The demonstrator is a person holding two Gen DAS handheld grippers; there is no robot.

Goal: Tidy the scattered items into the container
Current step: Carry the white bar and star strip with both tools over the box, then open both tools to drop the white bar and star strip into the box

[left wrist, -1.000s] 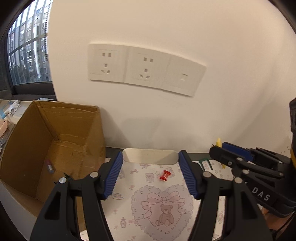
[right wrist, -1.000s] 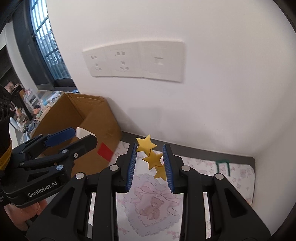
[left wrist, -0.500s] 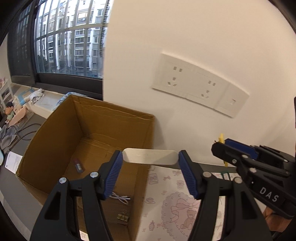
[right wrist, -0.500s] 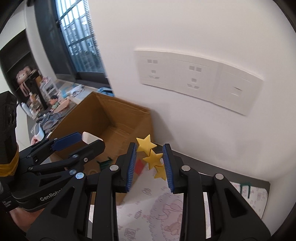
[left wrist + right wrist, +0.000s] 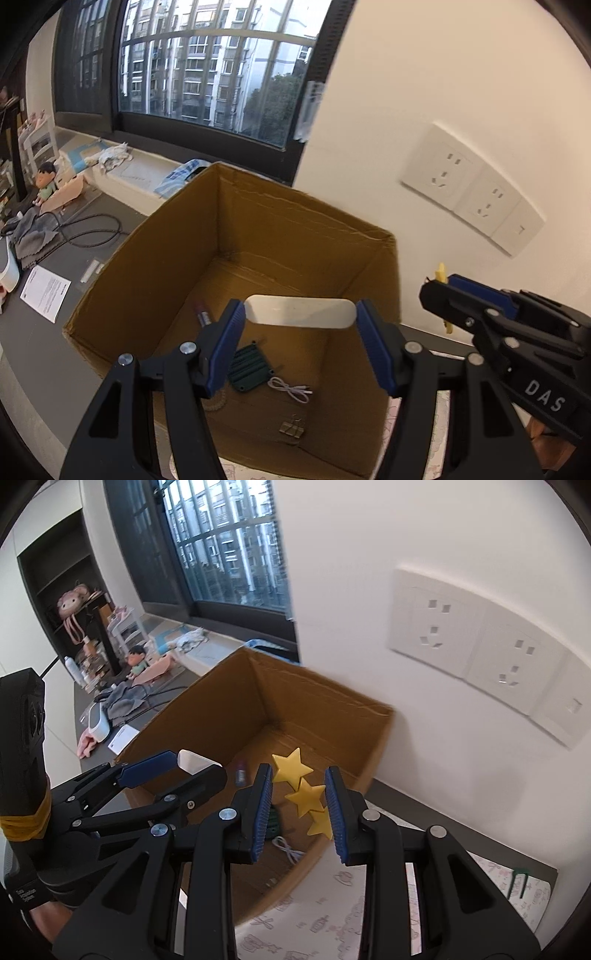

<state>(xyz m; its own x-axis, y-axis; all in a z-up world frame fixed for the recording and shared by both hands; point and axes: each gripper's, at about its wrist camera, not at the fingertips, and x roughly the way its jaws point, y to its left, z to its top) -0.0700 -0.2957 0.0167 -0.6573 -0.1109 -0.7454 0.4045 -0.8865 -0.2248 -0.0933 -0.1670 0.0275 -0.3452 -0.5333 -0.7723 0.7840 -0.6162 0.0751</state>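
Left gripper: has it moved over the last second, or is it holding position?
Yes. The left gripper, shut on the white bar, swung left: it was over the patterned mat, and now hangs over the open cardboard box.

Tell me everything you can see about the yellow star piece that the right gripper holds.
The yellow star piece is three flat five-pointed stars joined in one diagonal row, overlapping at their points. It looks like smooth matte plastic, plain yellow. The right gripper is shut on it: the ribbed blue pads pinch the middle and lowest stars, and the top star sticks out past the fingertips. It hangs in the air at the near edge of the open cardboard box, touching nothing else. From the left wrist view only a yellow tip shows.
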